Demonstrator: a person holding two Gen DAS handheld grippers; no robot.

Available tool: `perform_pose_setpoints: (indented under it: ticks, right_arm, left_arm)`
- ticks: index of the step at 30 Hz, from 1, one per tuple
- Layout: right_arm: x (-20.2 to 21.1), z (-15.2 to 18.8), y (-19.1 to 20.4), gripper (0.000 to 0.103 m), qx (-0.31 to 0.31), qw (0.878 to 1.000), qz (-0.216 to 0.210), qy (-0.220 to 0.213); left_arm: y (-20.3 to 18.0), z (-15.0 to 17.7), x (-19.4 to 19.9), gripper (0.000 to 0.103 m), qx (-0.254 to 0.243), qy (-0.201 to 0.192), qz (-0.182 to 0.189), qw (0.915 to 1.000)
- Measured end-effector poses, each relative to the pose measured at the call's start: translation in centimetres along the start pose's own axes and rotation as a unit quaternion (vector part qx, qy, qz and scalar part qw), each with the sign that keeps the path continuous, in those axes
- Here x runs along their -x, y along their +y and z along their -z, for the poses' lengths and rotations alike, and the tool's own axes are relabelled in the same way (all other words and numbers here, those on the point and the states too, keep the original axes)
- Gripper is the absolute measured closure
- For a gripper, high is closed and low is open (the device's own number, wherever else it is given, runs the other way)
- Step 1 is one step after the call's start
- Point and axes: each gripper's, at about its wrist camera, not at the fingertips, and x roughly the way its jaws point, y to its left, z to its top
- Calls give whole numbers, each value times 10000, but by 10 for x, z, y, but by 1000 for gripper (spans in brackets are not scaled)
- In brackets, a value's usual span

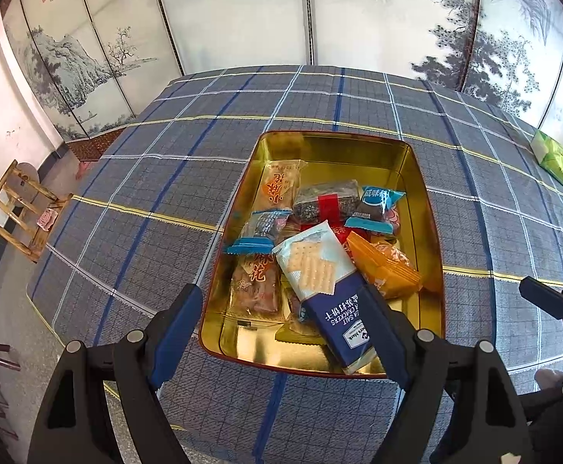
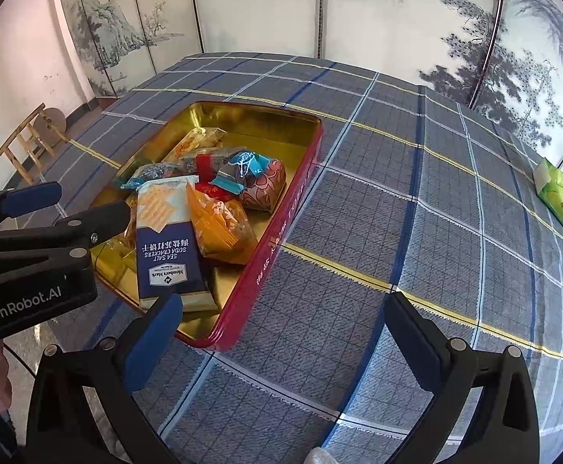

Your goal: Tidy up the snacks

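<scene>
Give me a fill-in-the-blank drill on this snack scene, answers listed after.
1. Most snacks lie inside a ____-lined tin.
2. The soda cracker pack on top has a navy end and a light ____ end.
3. One ____ packet lies alone on the checked tablecloth, outside the tin.
4. Both the left tool and right tool are ____.

Missing words: gold; blue; green; open

The cracker packet (image 1: pixel 325 282) is covering most of the snacks beneath it in the tin (image 1: pixel 424 193). The green packet (image 2: pixel 559 195) is showing print too small to read. The desk (image 2: pixel 436 201) is running off the right edge.
</scene>
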Motion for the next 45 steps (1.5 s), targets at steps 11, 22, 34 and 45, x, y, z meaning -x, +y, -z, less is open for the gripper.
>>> perform_pose_setpoints:
  ticks: [11,22,34,45]
  right_arm:
    - [-6,1,1,0,-29,10000,-8,95]
    - [-7,2,1,0,-45,9999,-8,116]
    - [-9,4,0,0,-41,9999,-4,164]
    - [-10,4,1,0,-63,9998,-14,196]
  left_arm:
    - [3,0,-3,23,15,45,-7,10000]
    - [2,0,-3,23,14,52,-3,10000]
    - [1,1,-4,23,34,67,1,10000]
    - [0,4,-6,23,-9,71,0,10000]
